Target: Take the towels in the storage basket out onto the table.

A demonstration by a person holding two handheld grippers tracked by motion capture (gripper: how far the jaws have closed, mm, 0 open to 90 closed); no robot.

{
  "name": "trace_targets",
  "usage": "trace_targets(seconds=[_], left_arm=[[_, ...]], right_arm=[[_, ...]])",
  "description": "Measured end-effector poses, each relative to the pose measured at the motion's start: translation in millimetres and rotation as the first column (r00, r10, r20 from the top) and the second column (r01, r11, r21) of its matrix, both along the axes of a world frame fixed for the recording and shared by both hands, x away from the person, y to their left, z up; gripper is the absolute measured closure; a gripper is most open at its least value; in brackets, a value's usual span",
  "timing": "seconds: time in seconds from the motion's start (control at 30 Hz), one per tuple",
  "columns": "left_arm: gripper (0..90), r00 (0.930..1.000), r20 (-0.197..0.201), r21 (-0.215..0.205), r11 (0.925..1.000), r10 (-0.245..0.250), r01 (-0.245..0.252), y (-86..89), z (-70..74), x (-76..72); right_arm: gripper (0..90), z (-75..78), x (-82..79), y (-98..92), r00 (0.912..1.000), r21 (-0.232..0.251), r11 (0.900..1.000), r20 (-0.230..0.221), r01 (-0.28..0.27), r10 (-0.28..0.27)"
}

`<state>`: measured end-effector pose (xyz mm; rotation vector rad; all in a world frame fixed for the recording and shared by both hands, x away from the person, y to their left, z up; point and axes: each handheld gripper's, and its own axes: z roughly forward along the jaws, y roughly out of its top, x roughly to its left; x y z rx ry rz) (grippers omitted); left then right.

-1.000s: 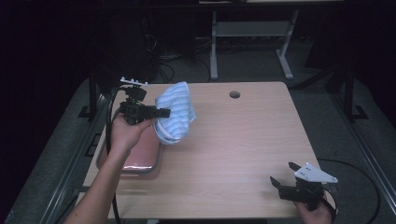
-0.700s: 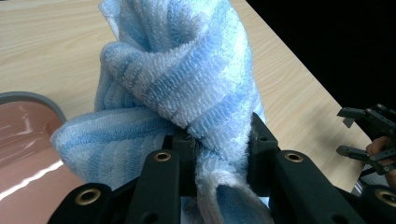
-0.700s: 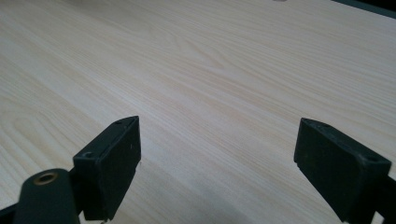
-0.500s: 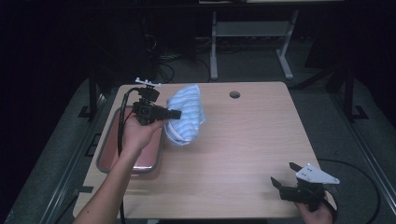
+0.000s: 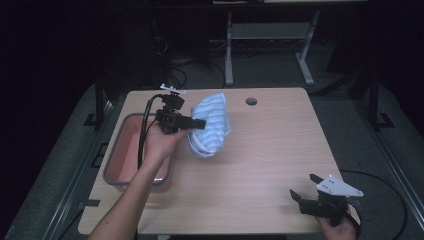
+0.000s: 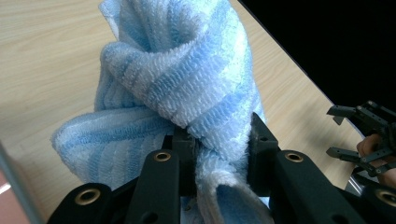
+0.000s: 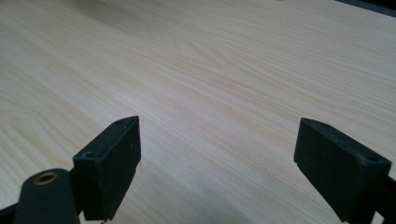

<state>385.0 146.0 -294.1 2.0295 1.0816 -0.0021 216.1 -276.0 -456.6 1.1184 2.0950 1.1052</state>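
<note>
Spanning most of the high view, the light wooden table (image 5: 250, 165) carries a round cable hole (image 5: 251, 101) near its far edge; its grain also shows under the right gripper's jaws in the right gripper view (image 7: 196, 70). A grey-rimmed tub (image 5: 116, 159) with a pinkish interior rests at the table's left edge, partly under the person's left forearm. Next in size, the blue-and-white striped towel (image 5: 210, 125) is bunched and lifted, its lower end at or just above the tabletop right of the tub; whether it touches cannot be told. The left gripper (image 5: 196, 123) holds it from the left side, and in the left gripper view the two black jaws are pressed onto a gathered fold of the towel (image 6: 187, 93), terry loops bulging between them. The right gripper (image 5: 306, 187), topped by its grey three-cornered plate, sits at the table's near right corner, well apart from the towel, its jaws spread wide with bare wood between them (image 7: 217, 154). No brand, label or writing is legible on any item.
</note>
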Motion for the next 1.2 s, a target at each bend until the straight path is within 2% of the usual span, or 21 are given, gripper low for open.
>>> trace_targets(seconds=[0.2, 0.47, 0.7, 1.2], left_arm=[[70.1, 1.0000, 0.005, -0.005, 1.0000, -0.007, 0.007, -6.5, -1.7, -0.6], [70.0, 0.9997, -0.010, -0.002, 0.9998, -0.020, 0.020, -19.7, -9.1, 0.5], [70.0, 0.9991, -0.018, 0.018, 0.9991, -0.038, 0.038, -29.7, -15.7, 2.7], [69.6, 0.9979, -0.046, 0.035, 0.9982, -0.047, 0.048, -46.7, -30.0, 7.0]], right_arm=[[14.3, -0.2, 0.1, -0.4, 1.0000, 0.000, 1.000, -0.001, 0.000, 0.000], [14.3, -0.1, 0.2, 0.6, 1.0000, 0.001, 1.000, 0.000, -0.004, 0.004], [14.3, -0.2, 0.1, -0.4, 1.0000, 0.000, 1.000, 0.000, -0.002, 0.002], [14.3, -0.2, 0.4, -0.8, 1.0000, -0.001, 1.000, 0.001, -0.003, 0.003]])
